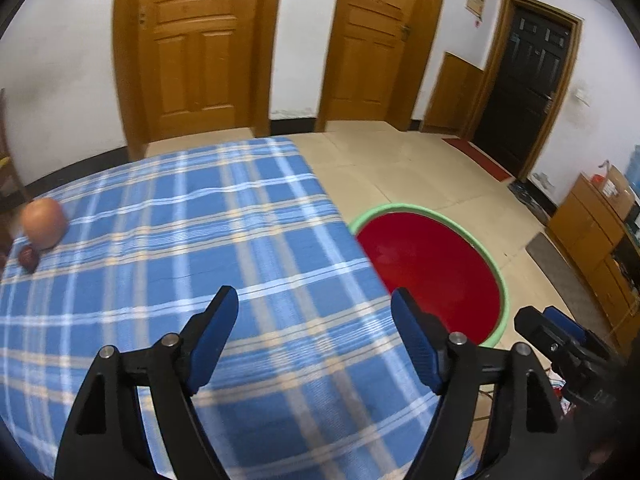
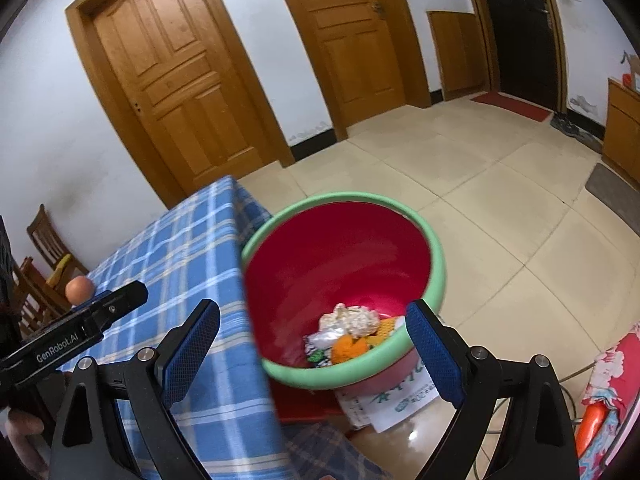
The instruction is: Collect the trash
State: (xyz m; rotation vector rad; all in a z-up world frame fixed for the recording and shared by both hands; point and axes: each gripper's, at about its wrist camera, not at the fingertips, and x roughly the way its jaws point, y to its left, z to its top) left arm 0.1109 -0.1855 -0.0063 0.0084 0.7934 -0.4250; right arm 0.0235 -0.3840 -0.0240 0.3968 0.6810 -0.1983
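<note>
1. Trash [image 2: 347,334]: a loose heap in the bottom of the bin [image 2: 434,248]. Crumpled off-white paper on top, clear plastic wrap below it, an orange piece, plus bits of green and yellow. No single long axis; the heap spreads left to right across the bin floor.
2. Bin: red inside, pale green rolled rim, mouth facing up and tilted a little toward the right wrist camera. It stands on the tiled floor [image 2: 500,184] just beside the right edge of the surface [image 2: 192,248]. From the left wrist view only the red interior and green rim [image 1: 404,205] show; the contents are hidden there.
3. Surface: covered with a blue, white and tan plaid cloth. At its far left lie an orange-brown round fruit [image 1: 43,222] and a small dark red item [image 1: 29,258], touching or nearly so; blur prevents more.
4. Left claw [image 1: 314,300]: jaws spread wide over the cloth, nothing between the blue pads.
5. Right claw [image 2: 312,316]: jaws spread wide, empty, the bin framed between them.
6. Writing: "GenRobot.AI" in white on the black body of the left claw, seen in the right wrist view. Printed paper [image 2: 384,404] under the bin carries green characters, unreadable.
7. Background: 2 wooden doors [image 1: 192,48], 1 dark door [image 1: 524,80] at far right.
</note>
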